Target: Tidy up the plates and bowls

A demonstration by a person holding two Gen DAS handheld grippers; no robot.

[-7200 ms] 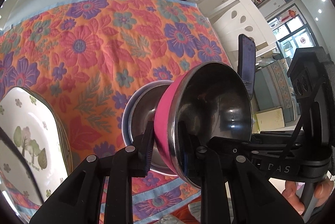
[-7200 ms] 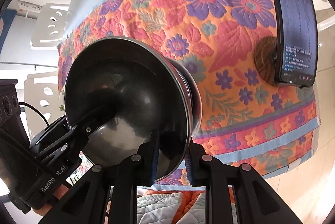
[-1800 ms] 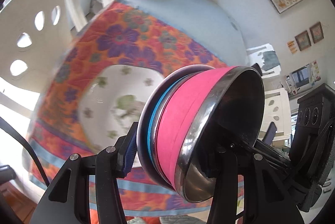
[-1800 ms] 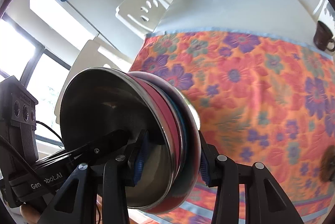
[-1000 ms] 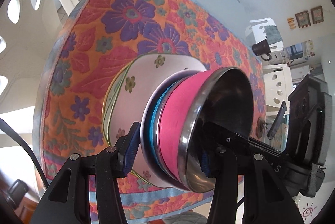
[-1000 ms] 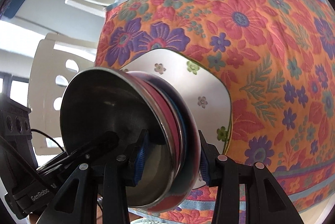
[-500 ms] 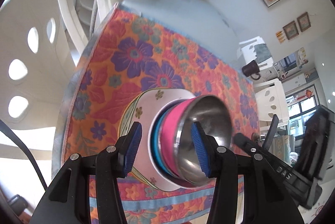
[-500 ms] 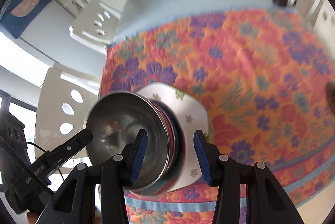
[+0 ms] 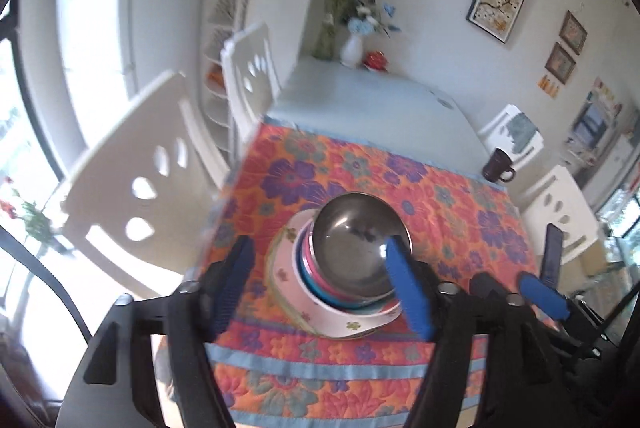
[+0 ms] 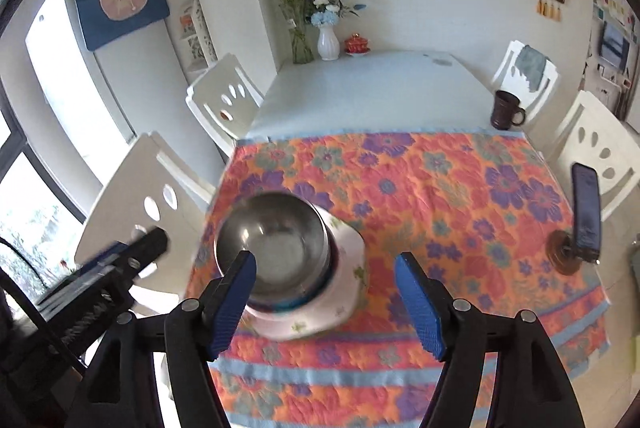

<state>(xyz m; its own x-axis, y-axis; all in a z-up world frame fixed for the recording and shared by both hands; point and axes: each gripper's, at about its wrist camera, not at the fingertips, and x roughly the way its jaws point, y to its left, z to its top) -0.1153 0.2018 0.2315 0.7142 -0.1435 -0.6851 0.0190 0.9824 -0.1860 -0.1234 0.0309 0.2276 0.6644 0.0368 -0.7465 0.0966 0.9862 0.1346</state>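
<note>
Item: nested steel bowls (image 9: 356, 260) on white floral plate (image 9: 340, 320), near surface (image 10: 460, 196) edge. Both my hand-held grippers, left (image 9: 320, 288) and right (image 10: 324, 302), spread, empty. I judge: retreat straight up, avoid nudging.

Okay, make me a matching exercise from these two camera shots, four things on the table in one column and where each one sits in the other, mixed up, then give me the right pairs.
Things
1. nested bowls
2. dark mug
3. phone
4. white vase

Places
A. propped upright on a round stand at the right edge of the floral cloth
B. at the far end of the table, holding flowers
C. stacked on the flowered plates near the front left corner of the cloth
D. on the bare tabletop just past the cloth's far right corner

Pairs: 1-C, 2-D, 3-A, 4-B
</note>
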